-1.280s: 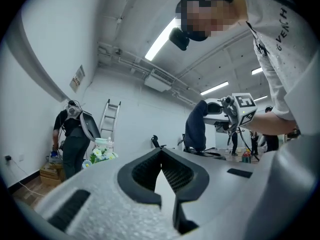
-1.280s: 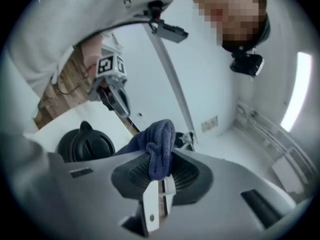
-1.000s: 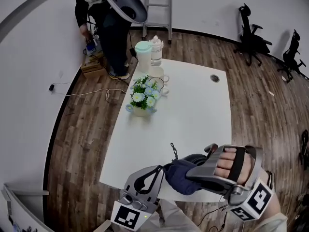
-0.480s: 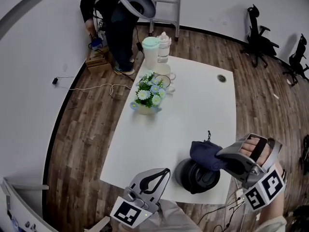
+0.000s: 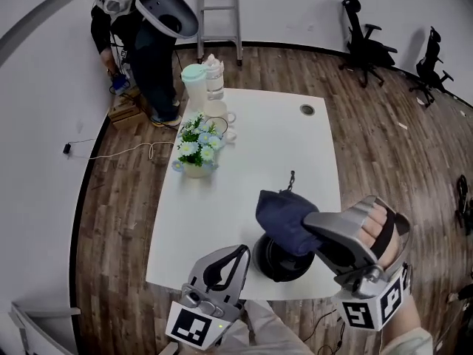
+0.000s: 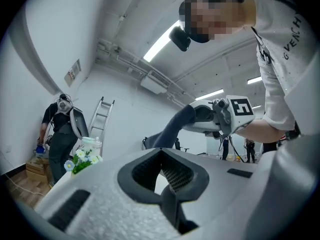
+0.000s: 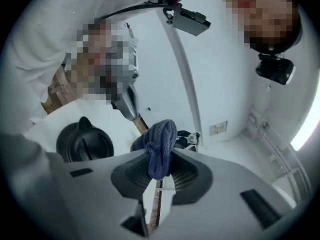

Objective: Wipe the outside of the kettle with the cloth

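Your right tool (image 5: 310, 228) is clenched on a bunched wad of the dark blue cloth (image 5: 282, 213); the right gripper view shows the fabric pinched between the jaws. Your left tool (image 5: 238, 254) is closed with nothing in it. It sits just beside the black kettle (image 5: 275, 263) on its left, not touching as far as I can tell. The kettle stands upright on the white counter (image 5: 251, 161), close to the near edge. The cloth hangs over the kettle's upper right side; the head view doesn't show whether they touch.

Risks, my read:
- Nothing steadies the kettle, so a sideways wipe could shove or tip it toward that near edge. Brace it with your left tool first.
- You grip only a small wad, so a hard rub could drag the cloth out of the jaws.
- The loose hanging part could snag on the lid or handle.
- The flower pot (image 5: 194, 154) is well apart, no worry there.
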`<move>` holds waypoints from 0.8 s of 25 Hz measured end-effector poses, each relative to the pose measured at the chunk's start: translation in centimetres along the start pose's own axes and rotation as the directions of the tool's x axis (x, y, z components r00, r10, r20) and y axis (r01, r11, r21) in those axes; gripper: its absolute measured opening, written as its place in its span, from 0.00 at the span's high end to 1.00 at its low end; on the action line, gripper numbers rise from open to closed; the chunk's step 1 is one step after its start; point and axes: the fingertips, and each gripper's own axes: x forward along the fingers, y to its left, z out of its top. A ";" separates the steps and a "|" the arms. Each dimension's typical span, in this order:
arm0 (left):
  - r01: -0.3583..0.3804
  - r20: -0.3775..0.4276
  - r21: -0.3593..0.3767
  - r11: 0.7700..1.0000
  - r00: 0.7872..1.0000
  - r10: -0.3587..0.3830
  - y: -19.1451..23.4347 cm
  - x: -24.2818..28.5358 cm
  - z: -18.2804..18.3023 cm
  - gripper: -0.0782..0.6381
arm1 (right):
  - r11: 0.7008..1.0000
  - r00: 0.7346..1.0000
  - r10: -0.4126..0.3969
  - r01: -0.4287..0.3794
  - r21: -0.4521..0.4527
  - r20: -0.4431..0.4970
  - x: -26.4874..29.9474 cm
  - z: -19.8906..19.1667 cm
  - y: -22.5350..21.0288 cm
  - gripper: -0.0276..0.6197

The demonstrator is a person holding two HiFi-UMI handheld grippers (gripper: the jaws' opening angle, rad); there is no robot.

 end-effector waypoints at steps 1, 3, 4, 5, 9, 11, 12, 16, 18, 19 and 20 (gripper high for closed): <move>0.016 0.007 0.001 1.000 1.000 -0.016 -0.6 0.1 0.3 0.88 | 0.999 0.999 0.049 -0.049 -0.014 -0.003 -0.2 0.6 1.6 0.86; 0.048 0.016 0.000 0.999 0.999 -0.048 -1.9 0.1 0.8 0.88 | 0.990 0.990 0.139 -0.139 -0.030 -0.022 -1.1 1.3 4.9 0.86; 0.060 0.017 0.003 0.998 0.998 -0.060 -2.6 -0.1 1.0 0.88 | 0.985 0.985 0.169 -0.170 -0.030 -0.028 -1.7 1.5 6.3 0.86; 0.068 0.016 0.006 0.998 0.998 -0.068 -3.1 -0.4 1.0 0.88 | 0.981 0.981 0.192 -0.193 -0.027 -0.030 -2.5 1.7 7.4 0.86; 0.071 -0.003 -0.004 0.997 0.998 -0.071 -4.1 -1.3 0.5 0.88 | 0.969 0.969 0.246 -0.246 0.001 -0.039 -5.4 0.8 9.6 0.86; 0.067 -0.010 -0.007 0.998 0.998 -0.067 -4.4 -1.6 0.2 0.88 | 0.971 0.969 0.237 -0.236 0.020 -0.070 -6.2 -0.8 9.6 0.86; 0.065 -0.013 -0.004 0.998 0.998 -0.065 -4.5 -1.7 0.2 0.88 | 0.974 0.970 0.225 -0.224 0.022 -0.096 -6.3 -1.8 9.5 0.86; 0.054 -0.024 0.014 0.998 0.998 -0.054 -4.7 -1.7 0.4 0.88 | 0.989 0.964 0.151 -0.147 0.033 -0.220 -5.3 -6.5 8.5 0.86; 0.045 -0.040 0.022 0.999 0.998 -0.044 -4.6 -1.8 0.1 0.88 | 0.988 0.961 0.132 -0.107 0.115 -0.242 -4.2 -8.6 8.2 0.86; 0.042 -0.047 0.024 0.999 0.998 -0.041 -4.6 -1.8 -0.1 0.88 | 0.980 0.961 0.133 -0.091 0.176 -0.243 -3.7 -9.5 8.3 0.86; 0.040 -0.052 0.025 0.999 0.998 -0.038 -4.6 -1.9 -0.2 0.88 | 0.967 0.959 0.143 -0.083 0.243 -0.243 -3.1 -10.4 8.6 0.86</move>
